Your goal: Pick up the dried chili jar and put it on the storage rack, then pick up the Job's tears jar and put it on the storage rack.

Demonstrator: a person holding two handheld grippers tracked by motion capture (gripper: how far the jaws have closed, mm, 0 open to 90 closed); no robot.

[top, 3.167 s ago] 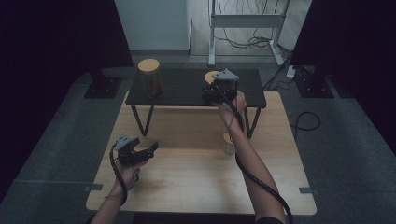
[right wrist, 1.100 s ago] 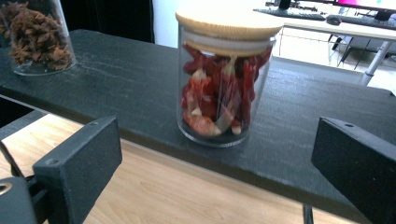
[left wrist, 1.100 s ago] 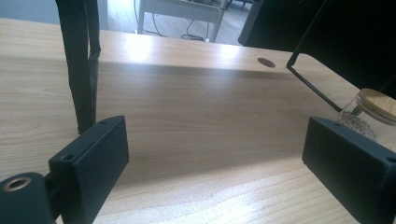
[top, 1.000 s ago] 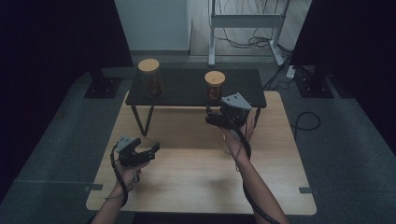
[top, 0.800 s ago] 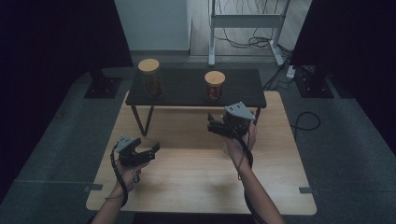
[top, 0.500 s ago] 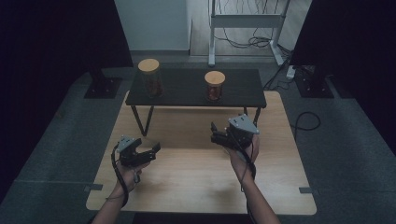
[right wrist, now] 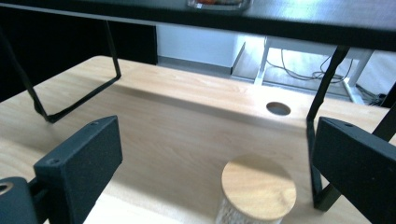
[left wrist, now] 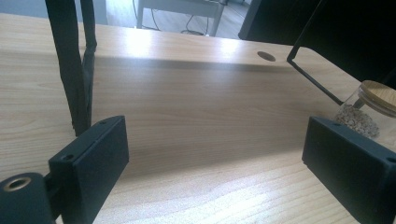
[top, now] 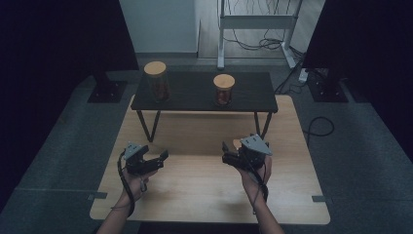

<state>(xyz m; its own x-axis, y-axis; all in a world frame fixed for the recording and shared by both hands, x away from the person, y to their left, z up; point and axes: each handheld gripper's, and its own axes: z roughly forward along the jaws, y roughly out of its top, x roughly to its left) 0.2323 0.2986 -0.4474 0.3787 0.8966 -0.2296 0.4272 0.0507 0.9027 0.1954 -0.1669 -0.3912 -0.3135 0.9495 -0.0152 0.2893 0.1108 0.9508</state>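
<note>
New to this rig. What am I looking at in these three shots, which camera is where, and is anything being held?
No robot arm here: a person holds a two-jaw tool in each hand, the left gripper and the right gripper. The high view looks down from above the person's side of the wooden table. The other two cameras ride on the grippers and look along their black jaws. On the table stands a low black shelf carrying two wooden-lidded jars, a taller jar and a shorter jar. A third small jar with pale contents sits on the table just ahead of the right gripper. Both pairs of jaws stand wide apart; nothing is held.
</note>
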